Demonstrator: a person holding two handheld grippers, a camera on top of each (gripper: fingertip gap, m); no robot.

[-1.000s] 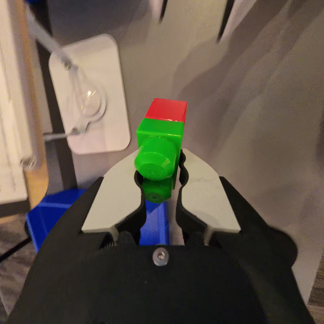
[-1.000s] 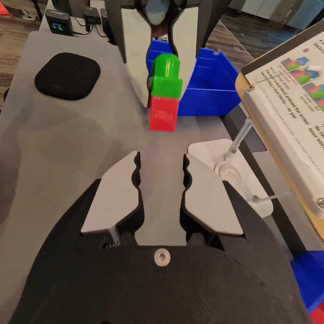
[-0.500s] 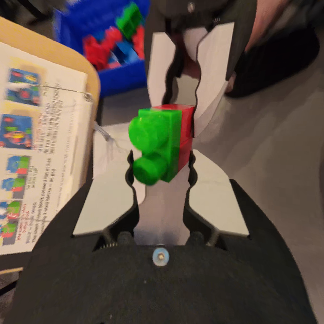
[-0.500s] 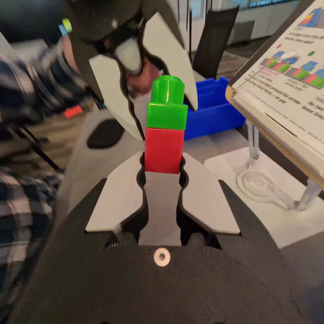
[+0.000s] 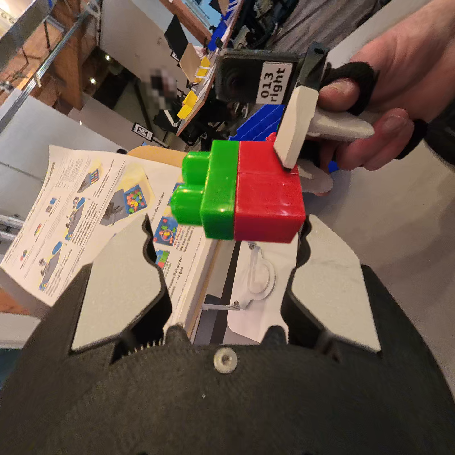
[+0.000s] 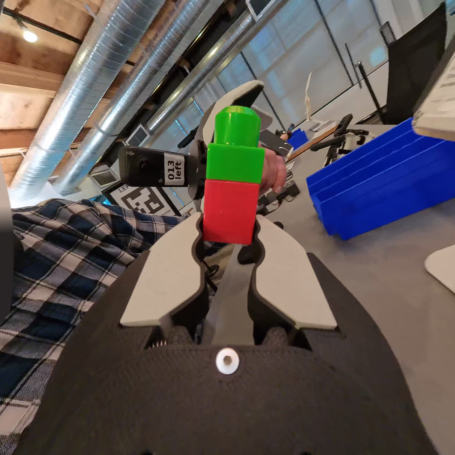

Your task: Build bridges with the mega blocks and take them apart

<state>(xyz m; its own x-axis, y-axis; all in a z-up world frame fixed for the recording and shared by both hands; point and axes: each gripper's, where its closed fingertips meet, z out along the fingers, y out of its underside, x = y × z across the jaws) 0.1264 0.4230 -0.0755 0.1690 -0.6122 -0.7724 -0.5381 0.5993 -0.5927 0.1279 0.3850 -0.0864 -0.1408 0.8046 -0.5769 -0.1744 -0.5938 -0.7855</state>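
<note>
Since a second ago we've spread our left hand-held gripper [image 5: 224, 236] wide, releasing the green block [image 5: 216, 189]; our right hand-held gripper [image 6: 227, 227] now clamps the red block [image 6: 229, 209] beneath it, aloft above the table [image 6: 369, 270].

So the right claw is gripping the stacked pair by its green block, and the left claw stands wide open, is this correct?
Not quite. The right claw grips the pair by the red block, not the green block, which sticks out beyond the fingertips; the right wrist view shows this. The left claw does stand wide open, as you say.
</note>
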